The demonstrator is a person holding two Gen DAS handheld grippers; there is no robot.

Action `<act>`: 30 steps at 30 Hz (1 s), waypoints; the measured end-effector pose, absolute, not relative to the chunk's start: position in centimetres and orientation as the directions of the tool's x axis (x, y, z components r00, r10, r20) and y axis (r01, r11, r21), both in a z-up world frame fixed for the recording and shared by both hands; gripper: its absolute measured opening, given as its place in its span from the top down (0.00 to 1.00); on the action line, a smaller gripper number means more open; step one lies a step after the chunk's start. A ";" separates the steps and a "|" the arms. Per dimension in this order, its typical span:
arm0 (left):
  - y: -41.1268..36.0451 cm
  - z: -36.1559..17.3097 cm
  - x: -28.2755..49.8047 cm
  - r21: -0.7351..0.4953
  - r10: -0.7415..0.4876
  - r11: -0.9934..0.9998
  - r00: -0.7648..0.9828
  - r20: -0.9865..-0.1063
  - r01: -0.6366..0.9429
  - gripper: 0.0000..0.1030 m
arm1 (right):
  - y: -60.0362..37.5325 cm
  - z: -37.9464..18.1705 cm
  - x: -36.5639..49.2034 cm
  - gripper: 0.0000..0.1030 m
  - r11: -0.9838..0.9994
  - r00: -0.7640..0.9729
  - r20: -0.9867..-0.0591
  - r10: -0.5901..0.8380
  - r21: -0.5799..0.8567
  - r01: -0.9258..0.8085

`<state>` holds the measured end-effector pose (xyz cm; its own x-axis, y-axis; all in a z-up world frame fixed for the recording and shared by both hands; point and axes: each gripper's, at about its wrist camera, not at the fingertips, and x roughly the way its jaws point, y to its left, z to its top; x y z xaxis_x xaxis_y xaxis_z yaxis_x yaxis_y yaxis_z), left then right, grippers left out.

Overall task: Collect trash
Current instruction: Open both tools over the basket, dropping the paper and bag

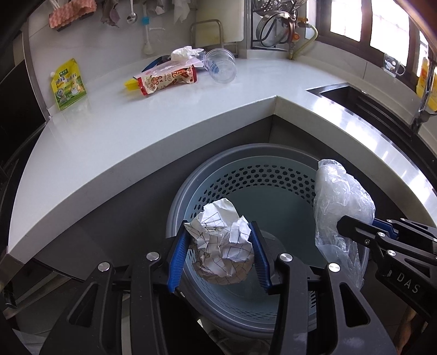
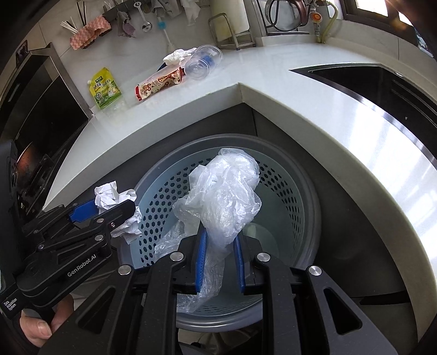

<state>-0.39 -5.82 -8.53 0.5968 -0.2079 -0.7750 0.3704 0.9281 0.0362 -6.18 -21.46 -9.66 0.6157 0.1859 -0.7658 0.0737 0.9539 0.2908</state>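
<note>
White stone worktop [image 1: 153,128] wraps a kitchen corner above a round grey perforated plastic bin [image 1: 273,174], whose visible floor looks bare. Over the bin, the left tool [image 1: 218,245] pinches a crumpled ball of lined paper [image 1: 222,243] and the right tool [image 2: 218,245] pinches a crumpled clear plastic bag [image 2: 221,191]; neither is dropped yet. Left on the worktop, as I judge it: a green spouted pouch [image 1: 68,84], a red-and-white snack wrapper [image 1: 166,80], a white tissue wad [image 1: 184,53] and a clear plastic cup [image 1: 221,65].

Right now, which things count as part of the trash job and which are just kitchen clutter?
Job:
- paper ball in left gripper
- plastic bag in right gripper
- bin
- snack wrapper, green pouch, tissue, plastic cups on the counter

Lying about:
- sponge
- spoon
- sink
- mug
</note>
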 end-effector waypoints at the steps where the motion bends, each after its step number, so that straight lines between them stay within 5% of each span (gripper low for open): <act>1: -5.8 -8.5 -0.4 0.035 -0.209 0.928 0.596 -0.775 0.371 0.55 | -21.5 -9.7 -6.1 0.82 0.954 0.615 -0.767 0.185 0.290 0.075; 5: -5.8 -8.5 -0.5 0.042 -0.201 0.930 0.603 -0.772 0.364 0.50 | -21.6 -9.5 -6.2 0.76 0.954 0.621 -0.764 0.176 0.287 0.083; 7: -5.6 -8.4 -0.6 0.038 -0.201 0.933 0.607 -0.769 0.357 0.45 | -21.7 -9.4 -6.4 0.59 0.955 0.631 -0.759 0.164 0.283 0.092; 12: -5.1 -8.0 -0.5 0.026 -0.202 0.940 0.614 -0.763 0.341 0.31 | -22.2 -9.1 -6.6 0.51 0.952 0.638 -0.754 0.155 0.287 0.108; 30: -4.8 -7.6 -0.9 0.030 -0.201 0.941 0.630 -0.750 0.336 0.28 | -22.7 -8.8 -6.9 0.51 0.947 0.653 -0.741 0.158 0.300 0.111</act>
<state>-0.86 -4.84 -7.58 0.6303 -0.2008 -0.7499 0.3360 0.9414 0.0304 -6.90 -22.72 -8.81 0.6531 0.1579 -0.7406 0.1112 0.9475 0.3000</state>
